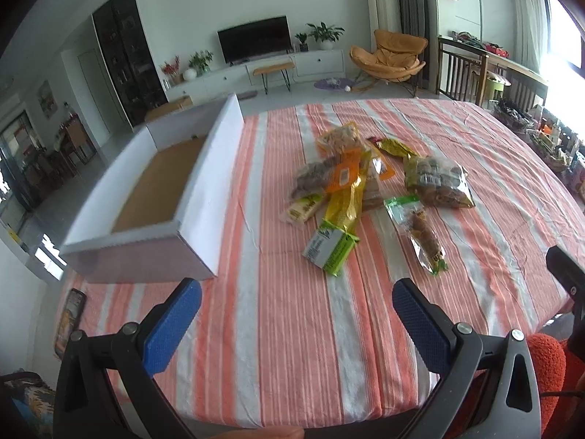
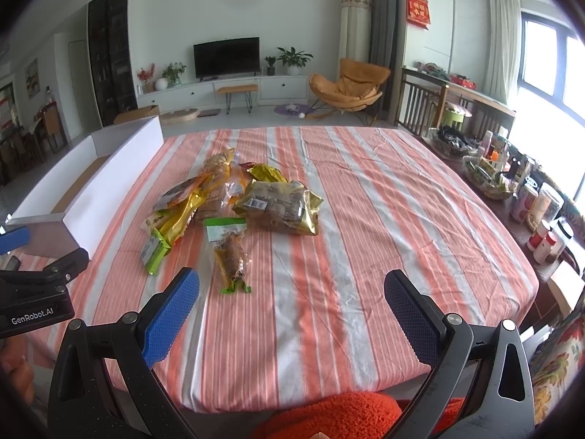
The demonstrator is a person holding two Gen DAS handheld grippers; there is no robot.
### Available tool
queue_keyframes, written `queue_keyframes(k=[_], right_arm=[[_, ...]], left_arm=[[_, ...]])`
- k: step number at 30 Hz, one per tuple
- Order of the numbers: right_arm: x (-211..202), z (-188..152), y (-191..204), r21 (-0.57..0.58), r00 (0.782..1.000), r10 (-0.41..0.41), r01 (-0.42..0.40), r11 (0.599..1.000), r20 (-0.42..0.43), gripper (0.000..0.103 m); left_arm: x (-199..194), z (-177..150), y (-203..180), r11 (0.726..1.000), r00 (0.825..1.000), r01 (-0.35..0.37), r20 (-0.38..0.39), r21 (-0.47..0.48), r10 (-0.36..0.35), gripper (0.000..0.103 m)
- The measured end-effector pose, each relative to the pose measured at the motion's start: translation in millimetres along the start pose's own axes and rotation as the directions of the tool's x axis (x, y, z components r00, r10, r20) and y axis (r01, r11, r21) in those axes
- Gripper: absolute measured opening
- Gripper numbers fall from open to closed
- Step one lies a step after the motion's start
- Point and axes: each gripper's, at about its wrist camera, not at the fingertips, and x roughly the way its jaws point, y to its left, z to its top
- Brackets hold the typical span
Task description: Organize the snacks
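Left wrist view shows the left gripper (image 1: 296,314) and right gripper (image 2: 290,303) with jaws spread, empty, near the snacks (image 1: 369,183), probably because the box (image 1: 204,197) at the left waits for them.

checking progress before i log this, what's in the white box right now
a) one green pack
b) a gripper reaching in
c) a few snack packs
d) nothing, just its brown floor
d: the white box shows only its bare brown floor, while the snack packs all lie in a pile on the striped cloth beside it.
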Motion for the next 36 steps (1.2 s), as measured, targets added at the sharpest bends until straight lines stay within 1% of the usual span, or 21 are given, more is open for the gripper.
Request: queue_keyframes(k=[2, 4, 6, 8, 9, 10, 11, 12, 14, 16, 17, 18, 19, 22, 23, 25, 26, 29, 32, 34, 36], right_arm=[[-2.5, -1.2, 2.7, 0.000, 1.000, -0.004, 0.004, 1.000, 0.002, 0.102], [1.9, -4.1, 1.0, 0.003, 1.000, -0.006, 0.006, 1.000, 0.004, 0.102], [6.5, -6.6, -0.7, 0.013, 1.000, 0.013, -0.013, 1.000, -0.007, 0.102], [18.3, -7.9, -2.7, 0.028, 0.996, 0.072, -0.071, 0.997, -0.042, 0.102], [31.9, -8.8, -5.2, 0.049, 0.987, 0.142, -0.138, 0.989, -0.078, 0.102], [47.0, -10.8, -7.7, 0.073, 0.971, 0.207, -0.199, 0.977, -0.117, 0.102], [62.1, -12.5, -9.2, 0.097, 0.957, 0.245, -0.232, 0.968, -0.158, 0.102], [83.8, -14.8, -12.7, 0.130, 0.941, 0.258, -0.234, 0.964, -0.219, 0.102], [121.6, -16.4, -15.6, 0.166, 0.912, 0.264, -0.220, 0.961, -0.314, 0.102], [145.2, -13.6, -10.4, 0.168, 0.890, 0.289, -0.244, 0.955, -0.352, 0.102], [155.6, -12.6, -3.3, 0.147, 0.884, 0.289, -0.251, 0.957, -0.368, 0.102], [165.9, -11.1, 4.7, 0.114, 0.879, 0.282, -0.257, 0.960, -0.384, 0.102], [172.7, -9.6, 12.8, 0.081, 0.879, 0.267, -0.257, 0.963, -0.395, 0.102], [197.8, -11.0, 36.8, 0.008, 0.874, 0.224, -0.245, 0.970, -0.431, 0.103], [199.6, -10.9, 44.8, -0.042, 0.893, 0.179, -0.215, 0.976, -0.412, 0.102], [205.2, -12.7, 59.4, -0.118, 0.909, 0.124, -0.185, 0.976, -0.398, 0.103], [204.6, -13.3, 60.5, -0.113, 0.914, 0.129, -0.185, 0.976, -0.384, 0.103], [199.4, -18.5, 57.3, -0.081, 0.933, 0.111, -0.147, 0.986, -0.343, 0.103], [192.9, -25.7, 53.4, -0.084, 0.950, 0.112, -0.142, 0.986, -0.291, 0.103], [194.6, -23.7, 53.5, -0.094, 0.944, 0.115, -0.151, 0.984, -0.309, 0.102], [199.7, -19.0, 54.1, -0.096, 0.938, 0.102, -0.141, 0.985, -0.332, 0.096]], left_arm=[[15.7, -5.0, 3.5, 0.999, 0.998, 0.038, -0.052, -0.019, -0.039, 0.103], [31.6, -10.3, 4.9, 0.996, 0.992, 0.083, -0.095, -0.035, -0.086, 0.103], [53.5, -16.4, 4.2, 0.989, 0.978, 0.139, -0.149, -0.050, -0.144, 0.103], [74.5, -21.9, 2.5, 0.981, 0.962, 0.184, -0.195, -0.059, -0.192, 0.103], [84.8, -24.5, 1.2, 0.978, 0.954, 0.199, -0.218, -0.061, -0.207, 0.103], [97.4, -26.9, 0.0, 0.976, 0.945, 0.211, -0.244, -0.058, -0.219, 0.103], [106.2, -28.1, -0.3, 0.974, 0.940, 0.218, -0.258, -0.053, -0.225, 0.103], [112.4, -29.2, -1.5, 0.976, 0.939, 0.215, -0.266, -0.045, -0.219, 0.103], [126.0, -32.3, -1.7, 0.979, 0.938, 0.202, -0.283, -0.021, -0.200, 0.103], [136.4, -35.2, 2.0, 0.981, 0.932, 0.193, -0.309, -0.015, -0.188, 0.103], [142.3, -37.5, 2.8, 0.982, 0.929, 0.189, -0.322, -0.014, -0.184, 0.103], [143.6, -37.8, 2.9, 0.985, 0.936, 0.172, -0.312, 0.000, -0.164, 0.103], [144.5, -38.6, 2.4, 0.986, 0.940, 0.166, -0.305, 0.011, -0.155, 0.103], [147.2, -39.7, 2.5, 0.986, 0.939, 0.168, -0.303, 0.004, -0.159, 0.103], [147.0, -40.6, 1.9, 0.986, 0.941, 0.167, -0.299, 0.003, -0.158, 0.103], [146.0, -42.3, 2.5, 0.986, 0.944, 0.166, -0.289, 0.002, -0.159, 0.103], [144.8, -43.3, 2.1, 0.986, 0.946, 0.167, -0.281, 0.003, -0.159, 0.103], [136.9, -51.6, 9.8, 0.985, 0.953, 0.174, -0.251, 0.007, -0.167, 0.103], [132.7, -60.9, 14.1, 0.982, 0.963, 0.189, -0.203, 0.024, -0.180, 0.103], [125.8, -67.5, 17.1, 0.980, 0.966, 0.197, -0.179, 0.034, -0.188, 0.103], [122.8, -70.4, 19.2, 0.978, 0.963, 0.202, -0.193, 0.043, -0.190, 0.103]])
